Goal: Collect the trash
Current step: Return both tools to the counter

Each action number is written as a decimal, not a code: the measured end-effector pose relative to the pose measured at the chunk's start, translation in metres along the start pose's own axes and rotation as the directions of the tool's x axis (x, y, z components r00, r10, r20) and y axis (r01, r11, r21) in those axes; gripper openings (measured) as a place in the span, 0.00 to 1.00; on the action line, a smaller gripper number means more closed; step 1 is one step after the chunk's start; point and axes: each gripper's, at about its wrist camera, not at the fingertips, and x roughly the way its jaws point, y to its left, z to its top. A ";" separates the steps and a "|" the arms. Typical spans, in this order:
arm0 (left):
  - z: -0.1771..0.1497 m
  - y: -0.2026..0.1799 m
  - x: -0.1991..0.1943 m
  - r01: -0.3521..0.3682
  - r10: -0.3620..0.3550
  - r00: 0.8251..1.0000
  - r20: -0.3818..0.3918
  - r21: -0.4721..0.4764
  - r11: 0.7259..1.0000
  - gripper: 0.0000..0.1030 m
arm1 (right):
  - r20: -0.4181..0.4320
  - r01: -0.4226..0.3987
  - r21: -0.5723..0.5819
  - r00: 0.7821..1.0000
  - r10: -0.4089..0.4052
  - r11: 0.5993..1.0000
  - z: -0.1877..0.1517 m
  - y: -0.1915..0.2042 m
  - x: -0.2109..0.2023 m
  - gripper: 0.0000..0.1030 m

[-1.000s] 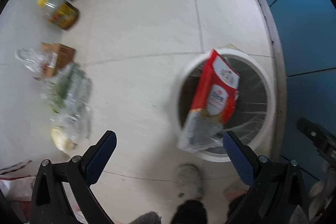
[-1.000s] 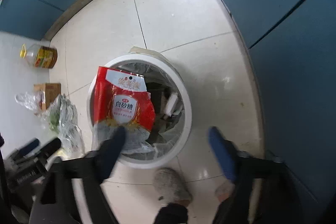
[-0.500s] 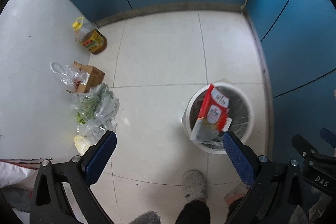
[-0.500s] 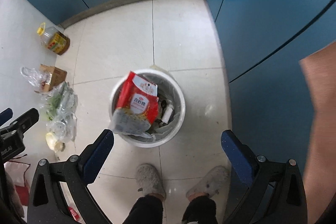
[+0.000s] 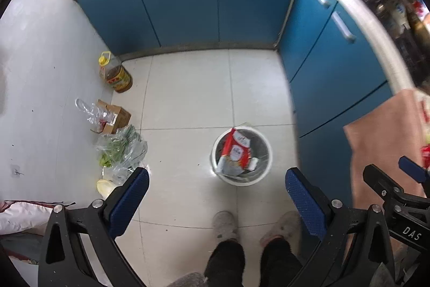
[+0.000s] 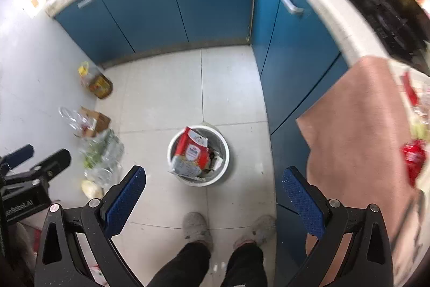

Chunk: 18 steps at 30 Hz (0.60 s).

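A white round trash bin (image 5: 264, 174) stands on the tiled floor, also in the right wrist view (image 6: 225, 168). A red and white sugar bag (image 5: 235, 151) sticks out of it, leaning on the left rim; it shows in the right wrist view too (image 6: 190, 152). My left gripper (image 5: 217, 190) is open and empty, held high above the floor. My right gripper (image 6: 213, 188) is open and empty at the same height. The right gripper's body (image 5: 397, 195) shows at the right of the left wrist view.
Blue cabinets (image 5: 242, 4) line the back and right. By the left wall stand an oil bottle (image 5: 115, 73), a cardboard box (image 5: 115, 116) and plastic bags of greens (image 5: 121, 149). A pink cloth (image 6: 357, 131) hangs at the right counter. My feet (image 5: 225, 223) stand below.
Both grippers have risen far up from the bin, so it looks much smaller. The sugar bag stays in the bin. Cabinets and counter have come into view.
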 end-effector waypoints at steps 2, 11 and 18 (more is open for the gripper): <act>0.006 -0.006 -0.031 -0.001 0.001 1.000 0.015 0.009 1.000 1.00 | 0.027 -0.044 0.045 0.999 0.043 0.998 0.001 -0.009 -0.041 1.00; 0.028 -0.070 -0.116 0.033 -0.049 0.982 0.183 0.088 0.996 1.00 | 0.240 -0.240 0.343 0.957 0.163 0.908 -0.008 -0.098 -0.147 1.00; 0.049 -0.189 -0.121 0.128 -0.162 0.976 0.143 0.218 0.967 1.00 | 0.235 -0.133 0.542 0.972 0.002 0.830 -0.043 -0.238 -0.186 0.53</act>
